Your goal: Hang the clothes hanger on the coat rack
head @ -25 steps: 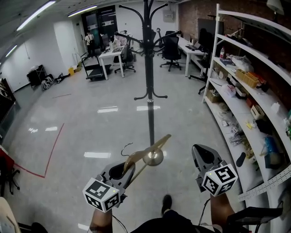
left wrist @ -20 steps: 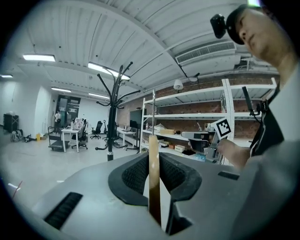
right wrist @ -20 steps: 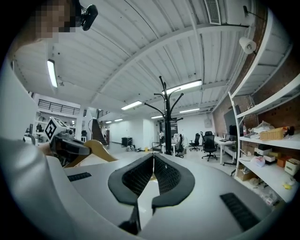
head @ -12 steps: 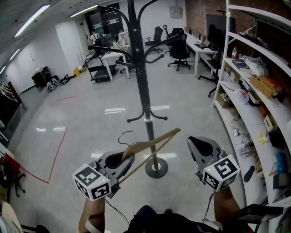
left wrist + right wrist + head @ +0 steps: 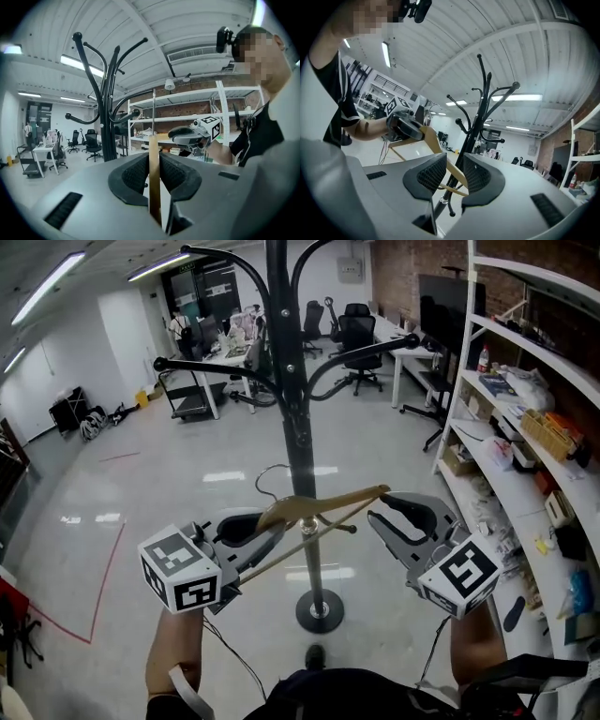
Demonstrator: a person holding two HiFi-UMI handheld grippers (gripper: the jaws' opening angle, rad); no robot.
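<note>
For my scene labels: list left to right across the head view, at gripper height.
Red floor tape line → left gripper → black metal coat rack pole → right gripper, jaws opening, wooden hanger end just ahead, ungripped → white shelving unit.

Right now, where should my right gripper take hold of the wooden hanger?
Take the free end of the light wooden clothes hanger, coming from the right with the jaws across its flat arm. The left gripper clamps the other end, and the wire hook in the middle must stay clear. The right gripper is opening its jaws, nothing between them yet.
</note>
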